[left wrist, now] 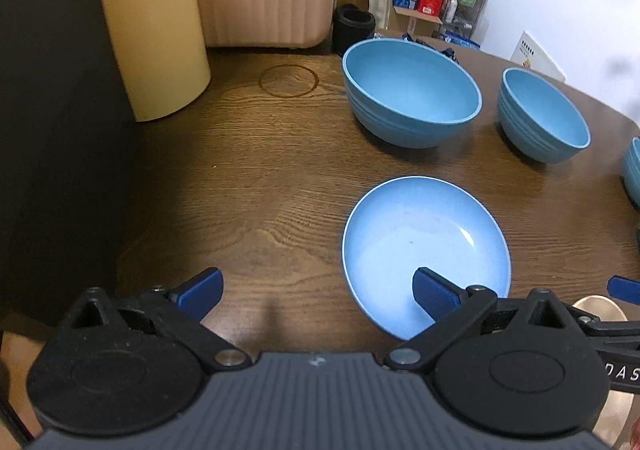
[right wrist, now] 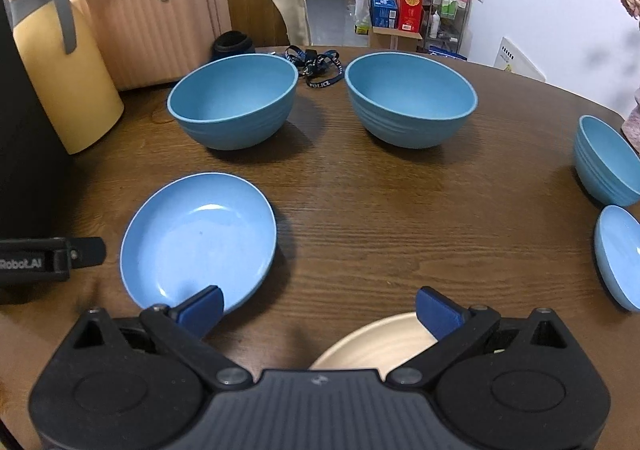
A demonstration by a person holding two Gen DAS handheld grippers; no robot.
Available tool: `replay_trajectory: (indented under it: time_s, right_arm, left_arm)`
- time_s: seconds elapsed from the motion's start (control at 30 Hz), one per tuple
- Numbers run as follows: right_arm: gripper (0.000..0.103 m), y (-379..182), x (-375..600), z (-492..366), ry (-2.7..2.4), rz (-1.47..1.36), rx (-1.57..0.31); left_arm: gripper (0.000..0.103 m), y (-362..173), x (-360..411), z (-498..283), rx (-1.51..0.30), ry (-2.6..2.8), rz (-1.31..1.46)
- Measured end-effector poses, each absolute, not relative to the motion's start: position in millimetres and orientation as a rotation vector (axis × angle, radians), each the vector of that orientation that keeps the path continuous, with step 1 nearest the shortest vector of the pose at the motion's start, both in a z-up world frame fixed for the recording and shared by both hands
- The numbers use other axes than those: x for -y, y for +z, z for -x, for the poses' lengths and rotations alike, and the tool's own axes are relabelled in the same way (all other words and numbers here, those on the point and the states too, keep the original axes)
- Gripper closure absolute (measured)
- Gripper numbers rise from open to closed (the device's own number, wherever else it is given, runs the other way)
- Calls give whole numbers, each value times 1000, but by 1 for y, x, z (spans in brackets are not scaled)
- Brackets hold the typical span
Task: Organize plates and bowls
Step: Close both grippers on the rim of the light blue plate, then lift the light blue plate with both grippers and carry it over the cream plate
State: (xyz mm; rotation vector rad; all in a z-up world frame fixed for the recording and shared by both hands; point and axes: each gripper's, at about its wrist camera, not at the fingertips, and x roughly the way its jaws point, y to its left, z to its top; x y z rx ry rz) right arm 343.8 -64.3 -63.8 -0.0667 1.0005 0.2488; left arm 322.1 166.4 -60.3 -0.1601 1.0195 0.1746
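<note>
- The blue plate [right wrist: 198, 236] lies flat on the wooden table [right wrist: 380, 217], empty, at about 10 o'clock from the right gripper [right wrist: 320, 308] in the right wrist view; in the left wrist view it sits at about 1 o'clock from the left gripper [left wrist: 318, 288]
- My reading is that this plate is the piece to pick first — nip its near rim with one finger over the lip and one under it, and lift level so the shallow dish does not slip
- Left gripper: jaws spread wide, holding nothing; its right fingertip [left wrist: 434, 292] hangs over the plate's near edge, contact unclear
- Right gripper: likewise open and empty, hovering above bare wood, a cream plate [right wrist: 380, 342] just under its right finger
- Further out at 12 o'clock stand two large blue bowls [right wrist: 234, 99], apart from each other; a smaller blue bowl [right wrist: 606, 161] and a small blue dish [right wrist: 620, 254] wait at 3 o'clock
</note>
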Motion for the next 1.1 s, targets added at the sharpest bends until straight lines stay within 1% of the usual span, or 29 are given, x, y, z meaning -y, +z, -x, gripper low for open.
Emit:
replay_trajectory:
  time_s: [0.07,0.13,0.2,0.23,0.3,0.37,0.4,0.43,0.47,0.5,0.53,0.57,0.6,0.63,0.7,0.77,0.83,0.9,0.97,1.1]
  right_arm:
    - [6,-68,58,-350,245,69,-1009]
    - [9,-72,52,-356,241,68,-1018]
    - [13,-76,45,-363,239,66,-1023]
    - [13,-78,42,-365,239,66,-1026]
    - [17,-82,36,-371,234,68,-1030]
    - [35,-87,32,-377,233,67,-1040]
    - [39,-90,30,-381,231,65,-1050]
    - [46,-93,28,-383,229,61,-1060]
    - [51,-95,28,-385,227,58,-1066]
    - [54,-98,27,-387,225,53,-1074]
    - [60,-101,26,-388,222,47,-1080]
    - [66,-102,26,-389,221,42,-1084]
    - [70,-104,25,-389,220,35,-1090]
    - [75,-105,25,-390,220,28,-1096]
    - [79,-108,27,-391,223,5,-1104]
    - [85,-108,28,-392,221,-15,-1106]
    - [91,-109,28,-392,228,-36,-1108]
    - [91,-110,27,-391,229,-48,-1105]
    - [92,-111,28,-390,230,-62,-1098]
    - [93,-110,28,-386,235,-74,-1095]
  left_arm:
    - [1,-65,-167,-330,-1027,162,153]
    - [6,-70,-168,-337,-1033,146,146]
    - [16,-75,-168,-344,-1044,131,139]
    - [18,-77,-168,-348,-1049,123,138]
    - [28,-82,-169,-354,-1060,109,137]
    - [33,-85,-170,-359,-1070,94,139]
    - [35,-87,-171,-362,-1073,87,141]
    - [36,-89,-171,-364,-1077,80,141]
    - [40,-90,-171,-366,-1081,74,142]
    - [45,-92,-171,-369,-1085,65,142]
    - [47,-93,-171,-370,-1090,54,142]
    - [53,-95,-170,-372,-1095,44,144]
    - [56,-97,-170,-373,-1102,33,147]
    - [59,-98,-170,-374,-1107,26,149]
    - [68,-101,-170,-376,-1116,9,156]
    - [71,-104,-171,-376,-1124,-1,163]
    - [77,-107,-172,-378,-1134,-11,178]
    - [84,-110,-174,-378,-1147,-27,205]
    - [87,-113,-175,-379,-1158,-36,225]
    - [87,-112,-178,-378,-1154,-36,220]
